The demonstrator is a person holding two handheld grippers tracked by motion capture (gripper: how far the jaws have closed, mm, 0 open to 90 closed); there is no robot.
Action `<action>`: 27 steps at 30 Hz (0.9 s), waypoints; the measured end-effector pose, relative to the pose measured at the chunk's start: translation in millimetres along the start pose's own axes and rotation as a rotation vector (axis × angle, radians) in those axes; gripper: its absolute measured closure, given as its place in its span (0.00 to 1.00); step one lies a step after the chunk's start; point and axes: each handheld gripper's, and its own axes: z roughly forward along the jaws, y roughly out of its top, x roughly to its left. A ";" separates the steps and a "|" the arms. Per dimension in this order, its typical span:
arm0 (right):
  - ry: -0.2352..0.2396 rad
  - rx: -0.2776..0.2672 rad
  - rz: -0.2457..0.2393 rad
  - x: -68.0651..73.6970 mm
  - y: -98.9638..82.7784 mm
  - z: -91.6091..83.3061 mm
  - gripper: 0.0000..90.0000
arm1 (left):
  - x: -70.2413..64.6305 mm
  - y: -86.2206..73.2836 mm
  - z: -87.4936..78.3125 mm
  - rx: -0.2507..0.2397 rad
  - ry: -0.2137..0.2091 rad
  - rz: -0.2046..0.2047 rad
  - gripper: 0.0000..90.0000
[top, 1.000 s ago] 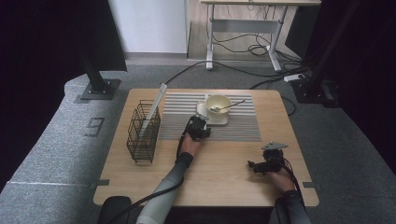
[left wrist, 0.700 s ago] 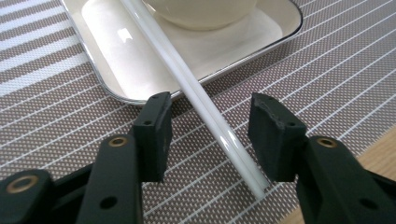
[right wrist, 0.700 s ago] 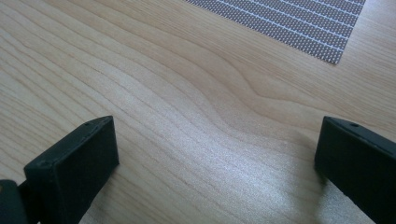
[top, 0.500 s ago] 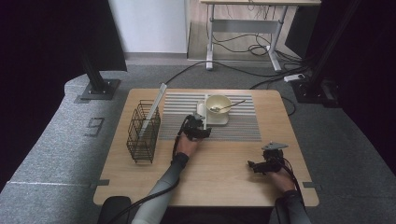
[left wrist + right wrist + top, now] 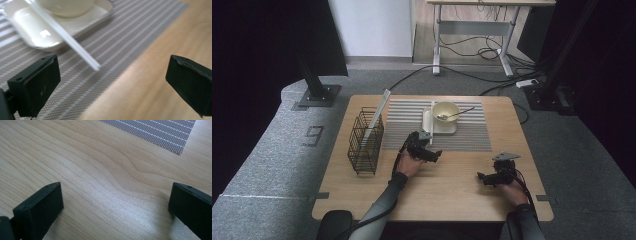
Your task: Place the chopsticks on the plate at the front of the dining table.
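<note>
A thin white stick (image 5: 65, 38) lies across the rim of a white tray (image 5: 30, 30), its near end on the striped placemat (image 5: 120, 37). The tray carries a cream bowl (image 5: 446, 111) with a spoon (image 5: 460, 112) in it. My left gripper (image 5: 424, 146) hovers just in front of the tray. Its jaws have just been opening and now stand wide, with nothing held (image 5: 112, 83); the stick's tip lies ahead of them, apart from both pads. My right gripper (image 5: 490, 176) rests over bare wood at the near right, open and empty (image 5: 115, 205).
A black wire rack (image 5: 364, 143) stands at the table's left with a white flat piece (image 5: 378, 116) leaning in it. The wooden table (image 5: 452, 195) has bare wood along its near side. Black stands and cables sit on the floor beyond the far edge.
My left gripper has drawn back from the tray toward the near side. The right gripper has kept still.
</note>
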 end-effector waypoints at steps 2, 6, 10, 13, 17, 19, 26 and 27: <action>0.000 0.000 0.000 0.0 0.0 0.0 0.00 | -1.7 -3.3 0.3 -0.001 -0.030 -0.005 0.00; 0.000 0.000 0.000 0.0 0.0 0.0 0.00 | -5.2 -10.7 1.4 0.005 -0.084 0.006 0.00; 0.000 0.000 0.000 0.0 0.0 0.0 0.00 | -9.4 -13.1 1.2 0.008 -0.106 0.030 0.00; 0.000 0.000 0.000 0.0 0.0 0.0 0.00 | -12.3 -12.5 2.4 0.016 -0.130 0.036 0.00; 0.000 0.000 0.000 0.0 0.0 0.0 0.00 | -14.8 -12.1 4.1 0.030 -0.129 0.049 0.00; 0.000 0.000 0.000 0.0 0.0 0.0 0.00 | -15.3 -11.5 5.1 0.032 -0.131 0.048 0.00; 0.001 0.001 -0.001 -0.1 0.1 -0.1 0.00 | -15.4 -8.8 9.2 0.055 -0.133 0.053 0.00; 0.000 0.000 0.000 0.0 0.0 0.0 0.00 | -15.4 -8.5 9.8 0.056 -0.133 0.052 0.00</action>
